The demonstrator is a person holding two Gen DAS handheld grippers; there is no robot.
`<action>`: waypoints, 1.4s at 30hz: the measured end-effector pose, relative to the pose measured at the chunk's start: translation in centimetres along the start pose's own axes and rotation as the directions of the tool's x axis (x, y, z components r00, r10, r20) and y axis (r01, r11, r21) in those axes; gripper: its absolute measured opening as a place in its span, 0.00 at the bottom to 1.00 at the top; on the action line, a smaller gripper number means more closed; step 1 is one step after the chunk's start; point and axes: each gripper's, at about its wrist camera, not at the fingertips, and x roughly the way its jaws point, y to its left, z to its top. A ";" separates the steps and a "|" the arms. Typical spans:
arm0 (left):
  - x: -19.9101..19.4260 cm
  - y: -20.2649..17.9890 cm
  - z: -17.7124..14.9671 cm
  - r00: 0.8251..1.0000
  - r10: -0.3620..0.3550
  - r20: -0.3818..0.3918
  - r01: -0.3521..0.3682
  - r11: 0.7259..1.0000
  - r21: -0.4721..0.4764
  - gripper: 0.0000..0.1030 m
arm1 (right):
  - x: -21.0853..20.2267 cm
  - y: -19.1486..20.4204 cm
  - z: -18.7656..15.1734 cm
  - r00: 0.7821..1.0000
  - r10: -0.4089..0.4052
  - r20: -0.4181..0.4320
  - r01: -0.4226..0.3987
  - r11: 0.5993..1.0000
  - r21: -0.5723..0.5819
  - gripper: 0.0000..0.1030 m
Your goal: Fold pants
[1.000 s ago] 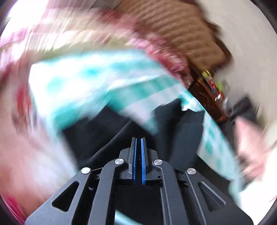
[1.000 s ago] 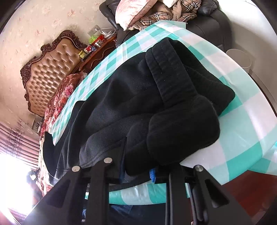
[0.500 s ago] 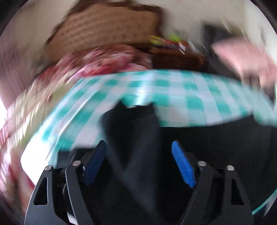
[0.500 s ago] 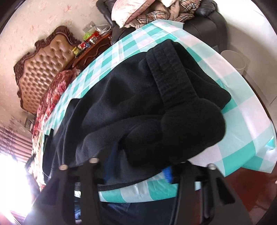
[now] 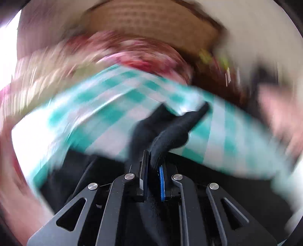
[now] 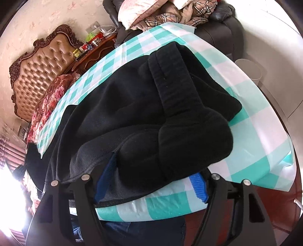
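Black pants (image 6: 144,106) lie bunched on a table with a teal-and-white checked cloth (image 6: 251,113), the waistband end heaped at the near edge. My right gripper (image 6: 151,181) is open, its blue pads on either side of the near heap of black cloth, which lies between and over them. In the blurred left wrist view my left gripper (image 5: 153,166) is shut on a fold of the black pants (image 5: 170,132), which sticks up from between the pads above the checked cloth (image 5: 113,113).
A tufted tan headboard (image 6: 39,75) and a floral bedspread (image 6: 49,96) lie beyond the table's left side. A dark wooden side table with small items (image 6: 90,47) and a black sofa piled with pillows and blankets (image 6: 170,17) stand behind. A white bin (image 6: 250,70) stands at right.
My left gripper opened half a second ago and has now closed on a fold of the pants while swinging fast. My right gripper has opened wider around the near heap.
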 end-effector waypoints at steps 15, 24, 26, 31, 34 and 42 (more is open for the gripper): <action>0.6 14.5 -5.7 0.948 -0.316 -0.024 0.272 0.849 -0.453 0.35 | -2.5 -0.9 0.4 1.000 0.003 0.009 -0.003 0.997 0.083 0.70; 2.1 13.3 -6.4 0.932 -0.356 -0.073 0.293 0.856 -0.426 0.35 | -3.2 -4.7 0.2 0.994 0.107 0.013 -0.107 0.960 0.257 0.70; 2.9 12.9 -6.7 0.926 -0.365 -0.092 0.294 0.854 -0.429 0.34 | -2.7 -4.2 0.2 0.992 0.126 0.004 -0.123 0.962 0.245 0.70; 3.9 12.4 -6.3 0.929 -0.358 -0.096 0.287 0.858 -0.425 0.14 | -2.2 -2.7 1.0 0.994 0.105 0.011 -0.105 0.974 0.202 0.52; 4.3 12.2 -5.4 0.921 -0.373 -0.108 0.292 0.848 -0.442 0.01 | -2.5 -0.6 3.3 0.996 0.089 0.017 -0.091 0.989 0.119 0.30; 0.2 5.5 4.0 0.880 -0.475 -0.008 0.441 0.822 -0.359 0.01 | -7.2 9.1 16.5 0.955 0.215 0.205 -0.177 0.965 -0.192 0.19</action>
